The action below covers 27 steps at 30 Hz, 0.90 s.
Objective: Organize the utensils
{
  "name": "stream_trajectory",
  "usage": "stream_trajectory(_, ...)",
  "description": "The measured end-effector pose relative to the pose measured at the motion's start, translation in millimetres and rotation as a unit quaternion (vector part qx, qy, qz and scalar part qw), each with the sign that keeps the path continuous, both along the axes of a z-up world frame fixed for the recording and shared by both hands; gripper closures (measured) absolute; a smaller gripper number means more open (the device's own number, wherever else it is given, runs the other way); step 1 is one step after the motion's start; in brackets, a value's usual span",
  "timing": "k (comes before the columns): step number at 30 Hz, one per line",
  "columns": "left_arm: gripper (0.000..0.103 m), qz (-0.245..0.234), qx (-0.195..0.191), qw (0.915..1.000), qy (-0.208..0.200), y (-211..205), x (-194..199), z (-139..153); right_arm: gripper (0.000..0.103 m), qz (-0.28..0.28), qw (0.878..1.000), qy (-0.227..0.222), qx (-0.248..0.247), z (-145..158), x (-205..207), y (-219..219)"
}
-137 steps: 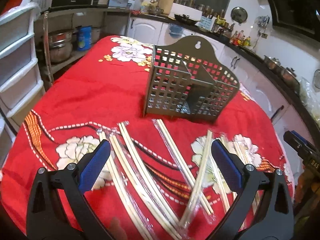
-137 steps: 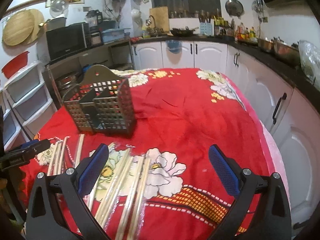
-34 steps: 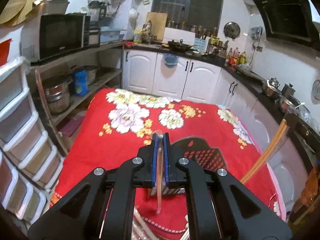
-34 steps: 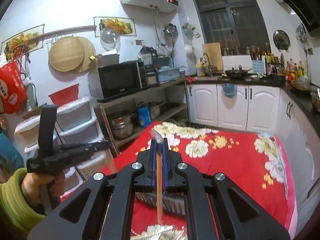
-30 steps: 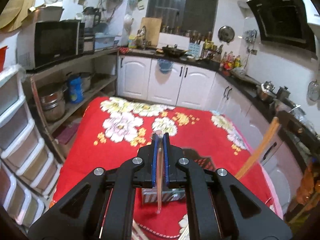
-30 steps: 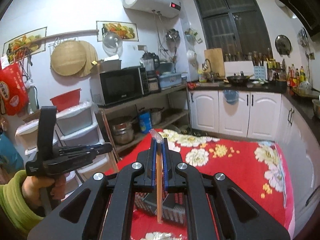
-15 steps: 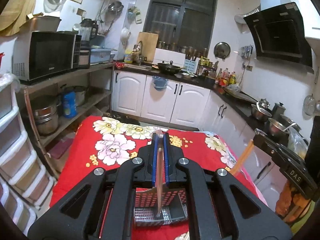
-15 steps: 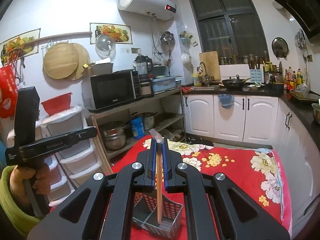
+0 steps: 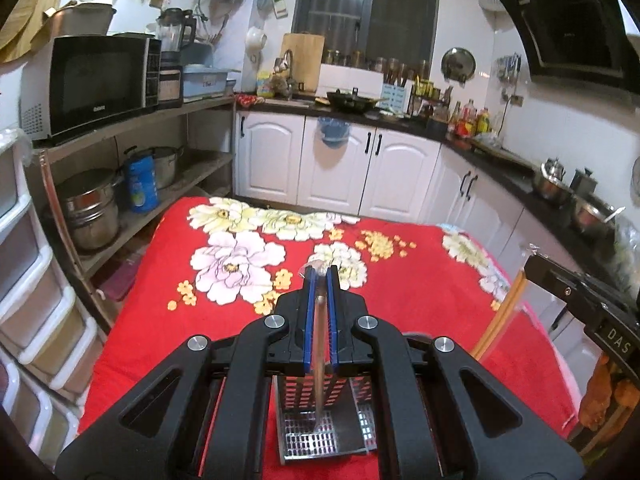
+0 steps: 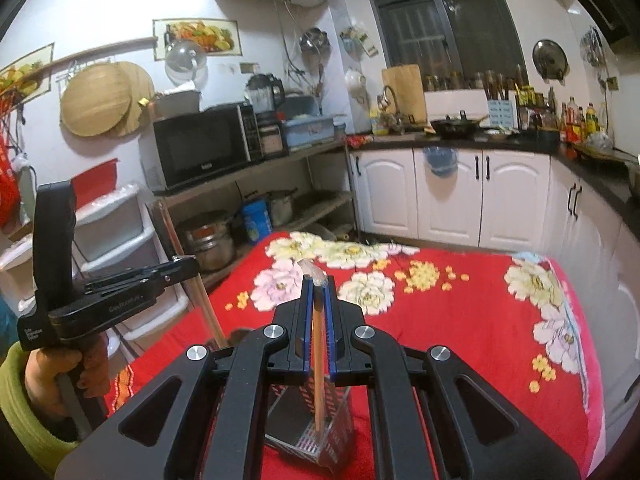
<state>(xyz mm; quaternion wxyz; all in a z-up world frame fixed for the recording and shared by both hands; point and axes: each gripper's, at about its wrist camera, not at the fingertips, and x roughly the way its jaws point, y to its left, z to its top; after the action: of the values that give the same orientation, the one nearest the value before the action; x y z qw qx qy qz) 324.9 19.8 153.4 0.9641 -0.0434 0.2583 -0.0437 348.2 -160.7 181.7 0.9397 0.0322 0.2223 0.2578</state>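
Both tongs are clenched, each grasping one wrapped pair of chopsticks held roughly upright. Left tongs [image 9: 320,312]: blue pads pinch the left chopsticks [image 9: 319,364] near the upper end, clear wrapper tip poking out above, lower end hanging over the perforated metal holder [image 9: 326,430] that stands on the red floral cloth [image 9: 420,288] covering the counter. From the left wrist view the tip appears just inside or just above the holder's open top; which compartment cannot be told. Right tongs [image 10: 318,316]: same pinch on the right chopsticks [image 10: 317,368], lower end pointing into the holder as seen from the right wrist view, beside an inner divider plate [image 10: 286,412]; depth of entry not clear. The person's left hand [image 10: 60,368], green sleeve, grips the left tool's handle at the left edge of that view. Step in hand, as judged: lowering both pairs into the holder. To do it well: keep each pair near vertical so the tip clears the divider and the grid wall; bring the tips inside the rim before letting go; release one side at a time so the two tools do not crowd over the narrow opening. Risk: the slick wrapper may catch on the perforations, or a tilted pair may tip the light holder.
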Motion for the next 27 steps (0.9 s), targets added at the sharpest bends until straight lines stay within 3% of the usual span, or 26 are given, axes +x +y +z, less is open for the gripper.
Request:
stream_trajectory(8,0.102,0.000,0.015,0.9998,0.009,0.2,8.0,-23.0,0.097,-0.006,1.000,0.024,-0.017,-24.6,9.1,9.3)
stream_trajectory(20,0.101,0.015,0.015,0.9995,0.022,16.7,10.9,-33.1,0.096,-0.028,0.999,0.031,-0.024,-26.7,8.4,8.1)
stream_trajectory(21,0.100,0.018,0.015,0.9994,0.024,18.9,10.2,-34.3,0.095,-0.030,0.999,0.033,-0.025,-27.2,8.4,7.5)
stream_trajectory(23,0.096,0.020,0.015,0.9992,0.030,20.7,9.0,-36.9,0.082,-0.036,0.998,0.036,-0.026,-28.9,6.8,4.9)
stream_trajectory(27,0.088,0.021,0.018,0.9989,0.037,23.1,3.9,-41.6,0.077,-0.042,0.998,0.041,-0.026,-31.2,3.8,0.6)
